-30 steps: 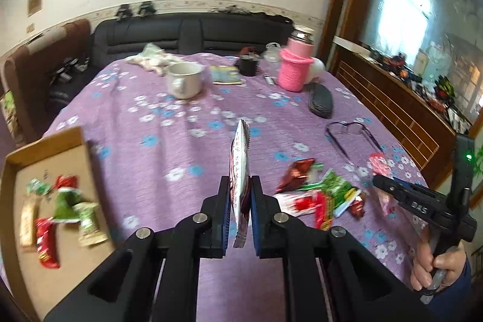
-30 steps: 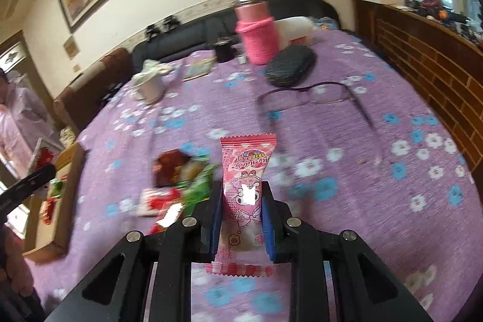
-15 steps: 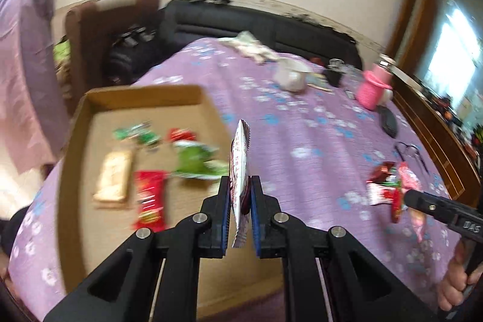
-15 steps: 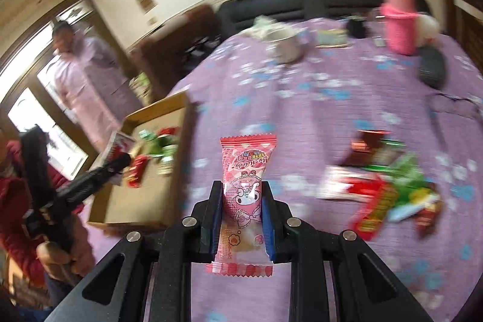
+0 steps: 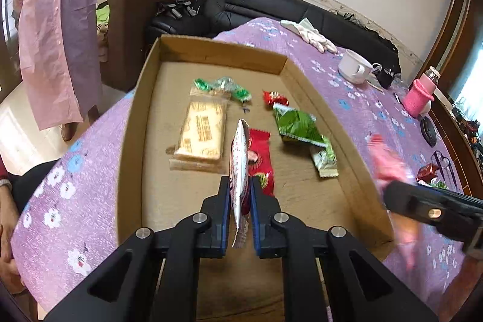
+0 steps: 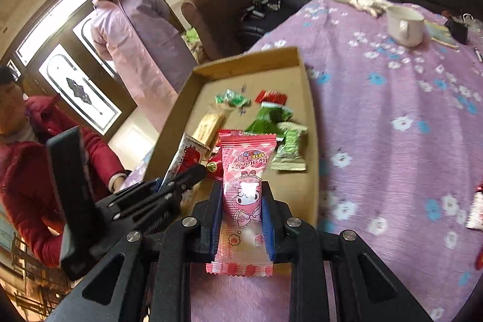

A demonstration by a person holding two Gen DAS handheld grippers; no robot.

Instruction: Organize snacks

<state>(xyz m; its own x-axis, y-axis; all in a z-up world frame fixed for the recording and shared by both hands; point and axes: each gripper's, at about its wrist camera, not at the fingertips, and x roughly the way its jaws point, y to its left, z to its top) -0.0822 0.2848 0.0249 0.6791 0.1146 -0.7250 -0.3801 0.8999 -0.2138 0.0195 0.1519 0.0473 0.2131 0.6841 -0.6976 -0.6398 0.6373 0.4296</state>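
Left gripper (image 5: 240, 201): pressed together on a white-and-red snack packet (image 5: 239, 159), held edge-on above the near half of the cardboard box (image 5: 129, 141). Right gripper (image 6: 241, 210): pinching a pink candy packet (image 6: 246, 186) upright, just before the box's near edge. In box: biscuit pack (image 5: 203, 135), red wrapper (image 5: 261, 159), green packets (image 5: 297, 125), small green candies (image 5: 222, 86), on a purple flowered tablecloth (image 5: 347, 98).

The bench (image 5: 356, 98) is covered by a purple cloth with a flower print. A shallow cardboard tray (image 5: 132, 122) is set near its edge. Farther along, a white mug (image 5: 353, 70), a pale crumpled cloth (image 5: 311, 32), a pink-sleeved bottle (image 5: 418, 94) and a few loose wrapped snacks (image 5: 427, 171) are seen on the cloth.
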